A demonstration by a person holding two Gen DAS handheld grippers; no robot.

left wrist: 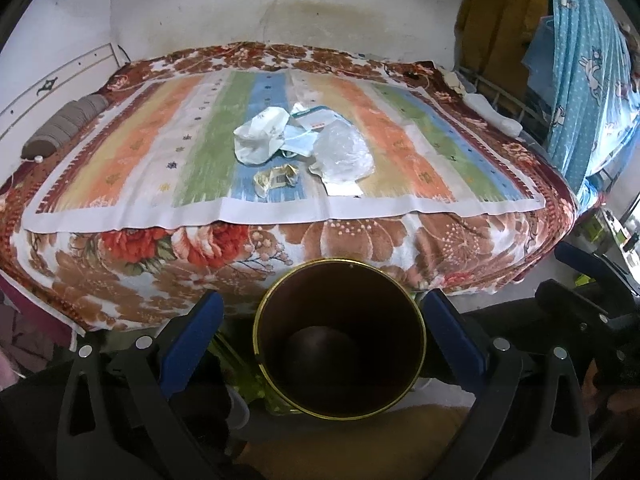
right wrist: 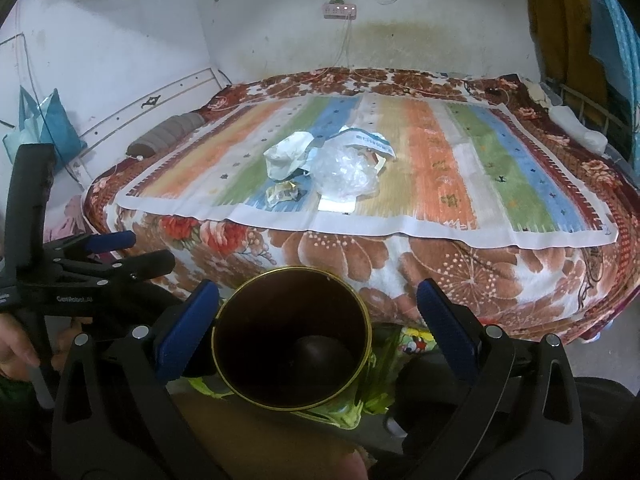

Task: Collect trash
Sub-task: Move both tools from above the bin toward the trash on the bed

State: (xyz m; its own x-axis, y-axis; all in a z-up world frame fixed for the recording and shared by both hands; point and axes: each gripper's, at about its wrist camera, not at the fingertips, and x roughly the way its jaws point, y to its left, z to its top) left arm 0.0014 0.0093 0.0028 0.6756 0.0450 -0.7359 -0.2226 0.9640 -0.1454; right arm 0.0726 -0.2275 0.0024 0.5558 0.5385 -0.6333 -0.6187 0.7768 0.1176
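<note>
Both your left gripper [left wrist: 322, 320] and right gripper [right wrist: 318, 312] were wide, empty. Trash pile [left wrist: 304, 144] untouched; best take crumpled wrapper [left wrist: 276, 178] first, bin [left wrist: 340, 340] below.

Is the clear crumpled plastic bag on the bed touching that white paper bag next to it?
Cannot tell. In both wrist views the clear plastic bag and white paper bag sit close, but a blue mask lies between them, hiding any contact.

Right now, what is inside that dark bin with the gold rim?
The bin looks empty: only its dark brown walls and a rounded dark bottom show. No trash is visible in it; the wrappers and clear plastic bag lie on the bed. The deepest part is shadowed, so small scraps could be hidden.
</note>
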